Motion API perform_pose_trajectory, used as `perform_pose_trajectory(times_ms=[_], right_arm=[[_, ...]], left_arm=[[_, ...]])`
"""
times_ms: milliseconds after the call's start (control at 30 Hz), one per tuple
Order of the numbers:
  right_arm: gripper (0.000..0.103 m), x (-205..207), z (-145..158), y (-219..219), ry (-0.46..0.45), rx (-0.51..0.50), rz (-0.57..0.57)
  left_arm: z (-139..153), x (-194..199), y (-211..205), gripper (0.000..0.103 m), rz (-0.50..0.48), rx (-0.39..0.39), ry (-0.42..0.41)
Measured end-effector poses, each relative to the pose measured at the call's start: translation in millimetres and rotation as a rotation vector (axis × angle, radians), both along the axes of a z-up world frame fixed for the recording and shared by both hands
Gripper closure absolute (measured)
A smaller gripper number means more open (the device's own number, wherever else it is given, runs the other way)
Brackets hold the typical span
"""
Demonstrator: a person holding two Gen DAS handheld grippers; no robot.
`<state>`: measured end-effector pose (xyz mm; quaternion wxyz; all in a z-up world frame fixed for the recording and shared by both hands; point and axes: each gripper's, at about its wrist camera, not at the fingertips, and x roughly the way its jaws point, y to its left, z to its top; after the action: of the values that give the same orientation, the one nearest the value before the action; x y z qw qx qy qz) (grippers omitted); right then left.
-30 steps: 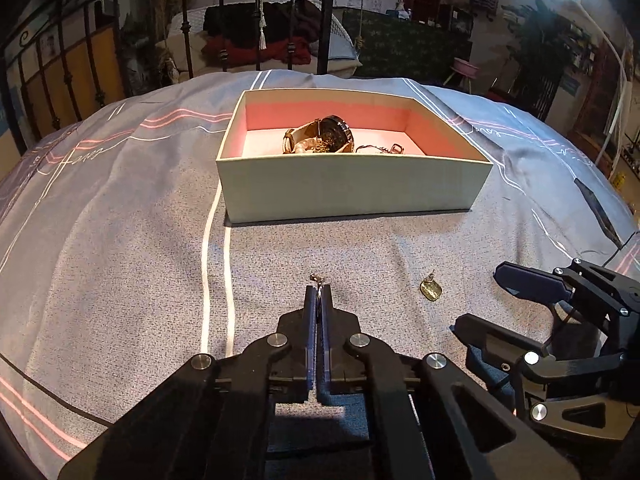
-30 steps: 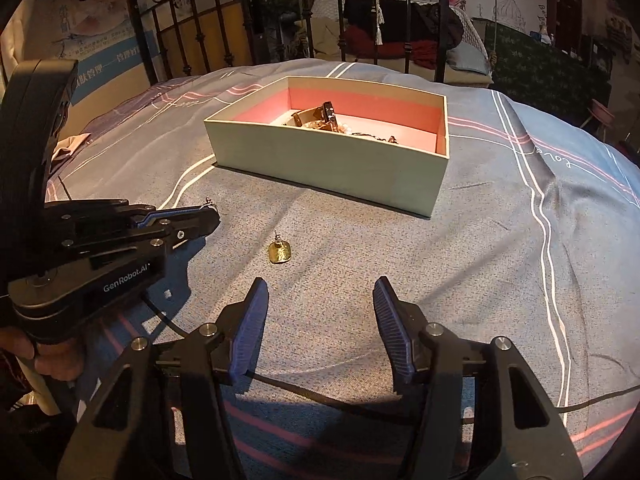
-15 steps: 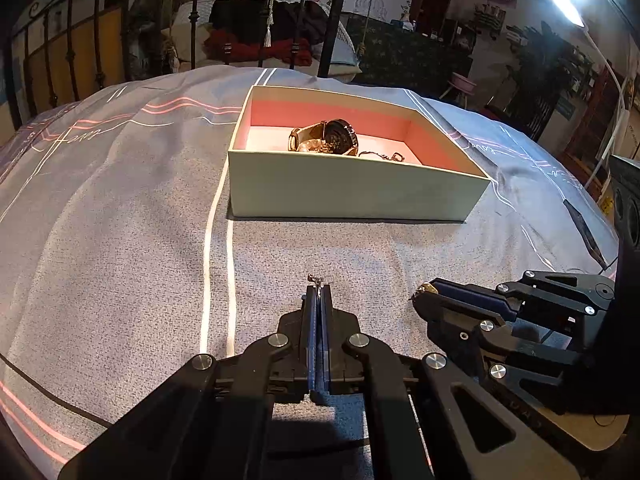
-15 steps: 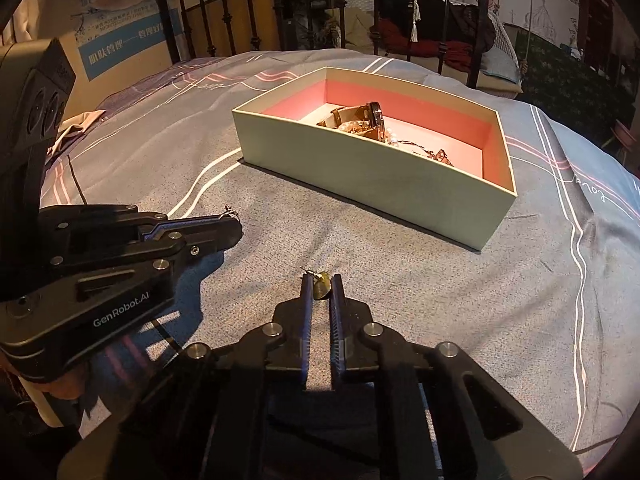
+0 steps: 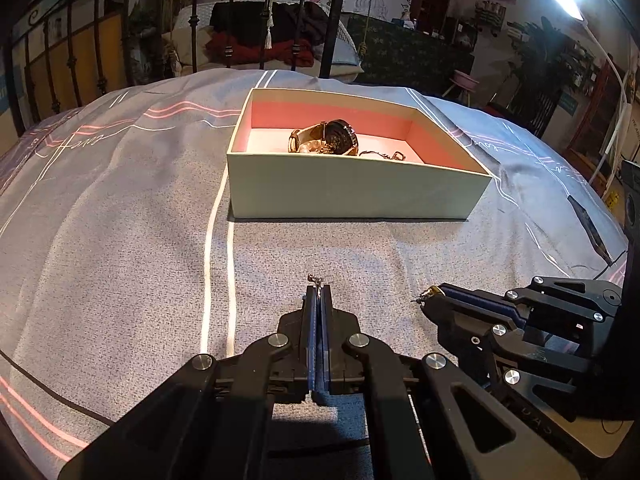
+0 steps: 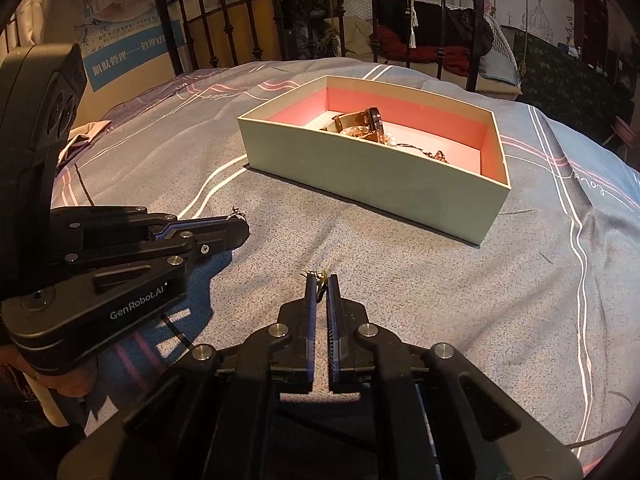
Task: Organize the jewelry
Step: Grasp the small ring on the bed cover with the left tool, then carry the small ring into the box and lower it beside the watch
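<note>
Now each tool pinches one earring: left tool (image 5: 318,294) a hook (image 5: 315,280), right tool (image 6: 321,285) a pendant (image 6: 319,280), for the box (image 5: 352,194) at twelve o'clock.

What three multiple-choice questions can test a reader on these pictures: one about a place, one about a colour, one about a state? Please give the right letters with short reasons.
1. Where does the watch lie?
A. inside the box
B. on the bedspread
C. between the fingers of the left tool

2. What colour are the inner walls of the box?
A. green
B. pink
C. black

3. What is the state of the right tool?
A. wide open above the box
B. shut on a small gold earring
C. shut on the watch

Answers:
1 A: the watch rests on the box floor, beside a thin chain.
2 B: the inside walls show pink; the outside is pale green.
3 B: its jaws stand close together around the gold piece.
</note>
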<state>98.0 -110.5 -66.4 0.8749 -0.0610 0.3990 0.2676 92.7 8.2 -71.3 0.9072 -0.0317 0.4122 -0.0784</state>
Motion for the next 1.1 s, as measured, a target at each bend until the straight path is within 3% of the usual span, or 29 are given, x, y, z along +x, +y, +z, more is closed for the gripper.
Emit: perform_pose_trajectory(times_ms=[433,733,1100], right_arm=[[0.098,-10.3,2.0,-10.7,-0.018,0.071,-0.009],[0.098,-10.7,1.8,-13.5,-0.010,0.083,-0.016],[0.098,-6.2,11.9,-18.9,-0.033,0.097,-0.038]], left_arm=[[-0.7,-3.1,6.7,0.101,0.009,-0.053,-0.016],[1.7,-5.0,4.7,0.101,0.008,-0.045,-0.019],[26.4,-1.8,-6.3,0.101,-0.020,-0.043,-0.075]])
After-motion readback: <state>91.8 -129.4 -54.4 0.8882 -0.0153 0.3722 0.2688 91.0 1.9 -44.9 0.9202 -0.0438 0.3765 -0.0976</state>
